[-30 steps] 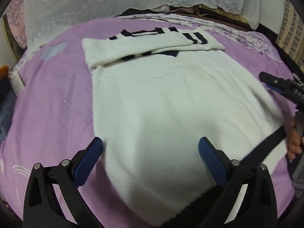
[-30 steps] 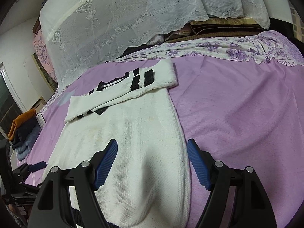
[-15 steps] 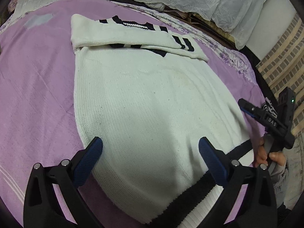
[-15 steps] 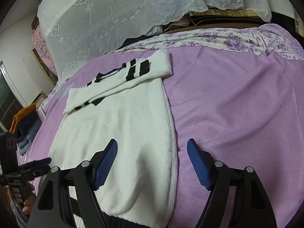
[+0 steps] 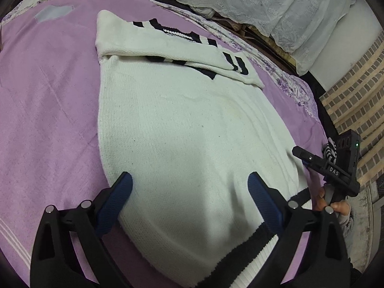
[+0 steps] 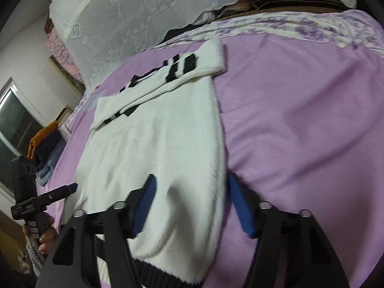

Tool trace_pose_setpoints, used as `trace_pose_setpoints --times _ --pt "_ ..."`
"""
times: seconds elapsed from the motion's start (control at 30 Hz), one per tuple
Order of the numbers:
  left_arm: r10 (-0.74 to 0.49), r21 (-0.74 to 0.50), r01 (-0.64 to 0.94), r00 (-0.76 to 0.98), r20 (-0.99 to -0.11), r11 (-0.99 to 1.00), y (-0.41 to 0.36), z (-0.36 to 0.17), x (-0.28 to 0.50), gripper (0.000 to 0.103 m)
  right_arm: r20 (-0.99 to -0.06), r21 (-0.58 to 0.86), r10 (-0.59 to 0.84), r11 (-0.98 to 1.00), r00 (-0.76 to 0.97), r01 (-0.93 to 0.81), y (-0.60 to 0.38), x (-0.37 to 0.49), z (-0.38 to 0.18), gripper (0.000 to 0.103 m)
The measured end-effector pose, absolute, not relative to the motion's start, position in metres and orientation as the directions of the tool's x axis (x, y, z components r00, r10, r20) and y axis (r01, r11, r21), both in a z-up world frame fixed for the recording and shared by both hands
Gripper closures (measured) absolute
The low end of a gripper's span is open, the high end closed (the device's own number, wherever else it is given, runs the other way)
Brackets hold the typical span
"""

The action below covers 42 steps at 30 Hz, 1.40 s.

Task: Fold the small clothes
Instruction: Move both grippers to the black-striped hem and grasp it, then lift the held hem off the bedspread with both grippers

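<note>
Sweater (image 5: pixel 192 144): white knit, black hem band, lying flat on purple bedspread (image 5: pixel 48 96). Sleeves folded across chest at 12 o'clock end, black stripes showing. Hem at 6 o'clock end, nearest both grippers. Faint yellowish stain near middle of body.

Left gripper (image 5: pixel 189 199): jaws wide, blue pads apart, hanging over hem's left part in left wrist view; one pad (image 5: pixel 115 204) at sweater's edge, other over white knit near black band. Nothing pinched. Seen also in right wrist view at 9 o'clock (image 6: pixel 69 189), held by a hand (image 6: pixel 46 235) in striped sleeve.

Right gripper (image 6: pixel 189 206): jaws half-narrowed, having just been closing, sweater's right side edge bunched between them, close to hem. Left pad (image 6: pixel 144 208) against raised fold of knit; right pad at edge, over bedspread. Whether pads press cloth firmly: cannot tell. Seen also in left wrist view at 3 o'clock (image 5: pixel 302 156), with a hand (image 5: pixel 333 204) below.

Lace cover (image 6: pixel 144 12): white, over pillows at 12 o'clock.
Floral sheet (image 6: pixel 312 26): purple-on-white, between pillows and bedspread.
Clothes pile (image 6: pixel 45 148): orange and blue, at 9 o'clock in right wrist view, beside bed.
Brick-pattern wall (image 5: pixel 355 100): at 3 o'clock in left wrist view.
</note>
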<state>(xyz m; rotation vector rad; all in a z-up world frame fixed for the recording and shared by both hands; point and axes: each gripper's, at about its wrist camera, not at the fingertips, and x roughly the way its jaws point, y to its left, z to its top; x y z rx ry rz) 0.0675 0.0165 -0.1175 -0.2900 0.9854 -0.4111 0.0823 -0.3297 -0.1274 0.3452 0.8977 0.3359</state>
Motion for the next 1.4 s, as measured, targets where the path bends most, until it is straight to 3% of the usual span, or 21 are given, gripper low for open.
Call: trace_pose_setpoints --times 0.03,0.1,0.13,0.17,0.33,0.47,0.53,0.6,0.67,0.7,0.77,1.03,1.07,1.13,1.27,1.3,1.33,1.4 --pt "-0.453 -0.407 0.204 0.494 -0.742 0.890 0.014 -0.117 0.066 0.013 -0.695 0.446 0.445 0.883 0.565 -0.146 -0.329 0.087 -0.129 0.055" --pt "-0.446 -0.398 0.206 0.500 -0.742 0.894 0.014 -0.117 0.064 0.039 -0.688 0.480 0.481 0.863 0.543 -0.157 -0.328 0.090 -0.132 0.071" --pt "-0.457 -0.410 0.207 0.488 -0.744 0.888 0.016 -0.119 0.065 0.050 -0.685 0.492 0.494 0.856 0.536 -0.159 -0.329 0.090 -0.133 0.072" --pt "-0.457 -0.413 0.202 0.487 -0.744 0.888 0.018 -0.120 0.065 0.055 -0.678 0.506 0.507 0.847 0.532 -0.162 -0.330 0.086 -0.133 0.073" --pt "-0.488 -0.446 0.207 0.471 -0.735 0.871 0.030 -0.124 0.063 0.055 -0.653 0.556 0.552 0.814 0.519 -0.167 -0.336 0.074 -0.136 0.072" --pt "-0.539 -0.503 0.209 0.458 -0.707 0.838 0.033 -0.127 0.068 0.041 -0.656 0.561 0.556 0.812 0.511 -0.164 -0.334 0.080 -0.137 0.072" --pt "-0.527 -0.487 0.214 0.465 -0.712 0.847 0.027 -0.126 0.067 0.040 -0.657 0.552 0.551 0.816 0.514 -0.171 -0.332 0.079 -0.136 0.071" --pt "-0.508 -0.453 0.233 0.470 -0.722 0.860 0.022 -0.124 0.061 0.044 -0.659 0.543 0.547 0.821 0.517 -0.177 -0.331 0.078 -0.135 0.073" --pt "-0.496 -0.432 0.246 0.480 -0.723 0.868 0.018 -0.121 0.057 0.065 -0.662 0.535 0.541 0.826 0.519 -0.178 -0.331 0.078 -0.135 0.080" --pt "-0.499 -0.434 0.248 0.478 -0.723 0.866 0.018 -0.121 0.056 0.071 -0.663 0.534 0.539 0.827 0.519 -0.177 -0.331 0.078 -0.136 0.085" --pt "-0.503 -0.447 0.234 0.474 -0.723 0.863 0.023 -0.123 0.058 0.080 -0.659 0.538 0.542 0.824 0.522 -0.176 -0.332 0.078 -0.136 0.085" --pt "-0.488 -0.452 0.198 0.483 -0.727 0.870 0.049 -0.119 0.046 0.077 -0.657 0.551 0.548 0.818 0.518 -0.167 -0.337 0.077 -0.139 0.085" --pt "-0.483 -0.451 0.192 0.491 -0.725 0.872 0.053 -0.117 0.044 0.065 -0.657 0.552 0.549 0.817 0.517 -0.166 -0.337 0.077 -0.139 0.085" --pt "-0.504 -0.475 0.194 0.496 -0.707 0.858 0.061 -0.113 0.043 0.058 -0.657 0.553 0.549 0.817 0.516 -0.165 -0.338 0.077 -0.140 0.084" --pt "-0.525 -0.513 0.174 0.497 -0.691 0.840 0.075 -0.111 0.044 0.056 -0.655 0.556 0.549 0.815 0.519 -0.162 -0.339 0.076 -0.140 0.084" --pt "-0.483 -0.486 0.143 0.523 -0.703 0.862 0.080 -0.108 0.043 0.049 -0.654 0.558 0.551 0.814 0.518 -0.161 -0.339 0.076 -0.140 0.084" --pt "-0.450 -0.470 0.116 0.552 -0.702 0.875 0.085 -0.105 0.042 0.034 -0.654 0.558 0.551 0.814 0.518 -0.161 -0.339 0.077 -0.141 0.084" --pt "-0.451 -0.488 0.096 0.567 -0.689 0.867 0.095 -0.103 0.042 0.028 -0.654 0.558 0.551 0.814 0.518 -0.161 -0.339 0.077 -0.141 0.084"
